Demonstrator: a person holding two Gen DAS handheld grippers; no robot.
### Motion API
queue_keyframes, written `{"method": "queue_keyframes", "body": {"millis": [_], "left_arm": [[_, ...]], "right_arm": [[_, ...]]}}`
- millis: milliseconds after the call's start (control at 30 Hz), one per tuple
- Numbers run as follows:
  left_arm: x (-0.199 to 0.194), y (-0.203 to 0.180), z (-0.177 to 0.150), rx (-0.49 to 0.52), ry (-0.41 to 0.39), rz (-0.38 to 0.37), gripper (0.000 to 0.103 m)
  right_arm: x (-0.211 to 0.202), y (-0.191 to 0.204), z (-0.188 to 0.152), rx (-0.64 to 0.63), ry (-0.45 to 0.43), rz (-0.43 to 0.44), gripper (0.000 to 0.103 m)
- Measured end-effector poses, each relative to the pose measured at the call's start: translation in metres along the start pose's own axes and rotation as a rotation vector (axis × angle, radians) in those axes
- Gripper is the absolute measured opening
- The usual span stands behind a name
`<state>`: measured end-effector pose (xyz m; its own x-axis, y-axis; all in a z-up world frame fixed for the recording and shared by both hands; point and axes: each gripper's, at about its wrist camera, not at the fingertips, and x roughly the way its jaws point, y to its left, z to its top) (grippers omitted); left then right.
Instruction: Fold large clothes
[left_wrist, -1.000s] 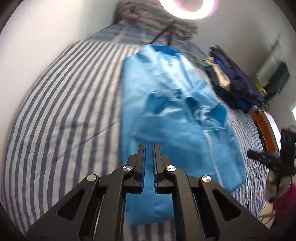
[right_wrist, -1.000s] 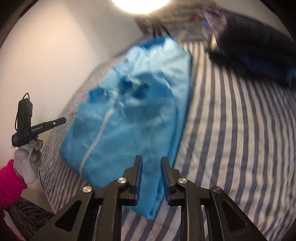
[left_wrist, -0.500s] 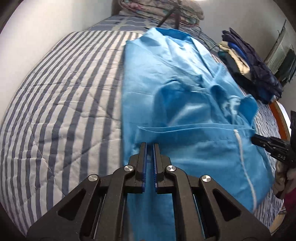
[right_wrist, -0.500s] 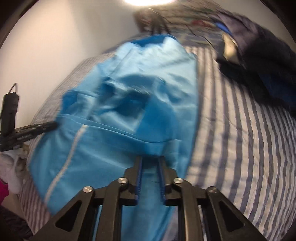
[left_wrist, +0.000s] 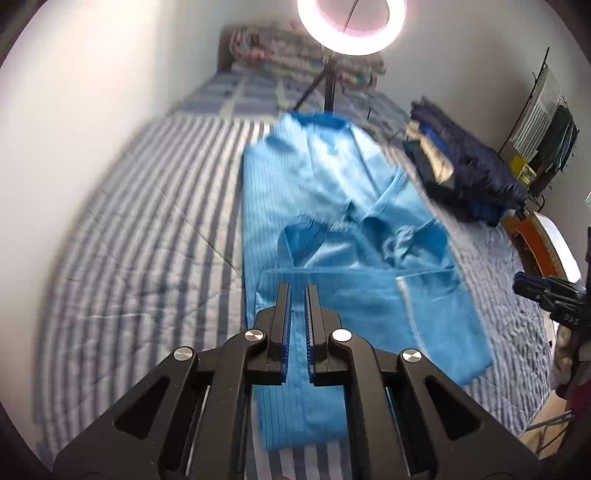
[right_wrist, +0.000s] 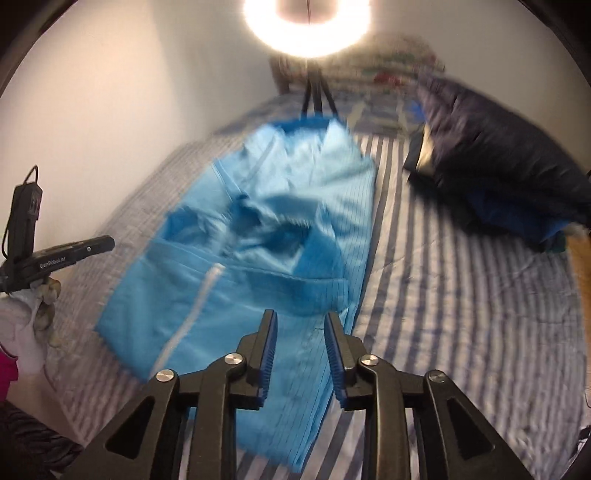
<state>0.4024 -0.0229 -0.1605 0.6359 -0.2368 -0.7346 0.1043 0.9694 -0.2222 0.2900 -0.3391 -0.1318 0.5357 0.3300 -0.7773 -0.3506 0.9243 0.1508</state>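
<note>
Left gripper (left_wrist: 298, 291) lower centre, jaws nearly together, nothing between them. Right gripper (right_wrist: 299, 317) lower centre, jaws just been opening, empty, above garment (right_wrist: 258, 236). Garment lies mid-frame on bed (right_wrist: 461, 295).

Right hand-held gripper (right_wrist: 300, 319) above blue garment (right_wrist: 258, 236) — jaws just opening, nothing between — striped bed (right_wrist: 461, 295).
</note>
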Motion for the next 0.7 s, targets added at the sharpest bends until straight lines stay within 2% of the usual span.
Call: {"method": "queue_keyframes", "body": {"millis": [100, 233, 267, 300, 367, 567, 667, 700], "left_arm": [[-0.047, -0.01, 0.006, 0.003, -0.049, -0.023, 0.004], [-0.098, -0.023, 0.023, 0.023, -0.093, -0.039, 0.006], [-0.111, -0.027, 0.029, 0.026, -0.103, -0.045, 0.014], [-0.13, -0.032, 0.037, 0.027, -0.122, -0.056, 0.027], [-0.164, -0.041, 0.05, 0.037, -0.173, -0.074, 0.035], [-0.261, -0.075, 0.099, 0.127, -0.297, -0.073, 0.035], [-0.296, -0.081, 0.127, 0.126, -0.337, -0.071, 0.036], [-0.304, -0.082, 0.138, 0.121, -0.339, -0.077, 0.04]], "right_arm": [[-0.047, 0.01, 0.007, -0.008, -0.069, 0.003, 0.029], [-0.106, 0.028, 0.02, -0.042, -0.142, -0.008, 0.043], [-0.116, 0.033, 0.024, -0.057, -0.154, -0.019, 0.043], [-0.13, 0.039, 0.028, -0.076, -0.171, -0.037, 0.043], [-0.153, 0.05, 0.038, -0.105, -0.202, -0.053, 0.043], [-0.233, 0.08, 0.078, -0.181, -0.32, -0.083, 0.045], [-0.264, 0.091, 0.102, -0.212, -0.369, -0.107, 0.046], [-0.271, 0.093, 0.113, -0.218, -0.38, -0.114, 0.047]]}}
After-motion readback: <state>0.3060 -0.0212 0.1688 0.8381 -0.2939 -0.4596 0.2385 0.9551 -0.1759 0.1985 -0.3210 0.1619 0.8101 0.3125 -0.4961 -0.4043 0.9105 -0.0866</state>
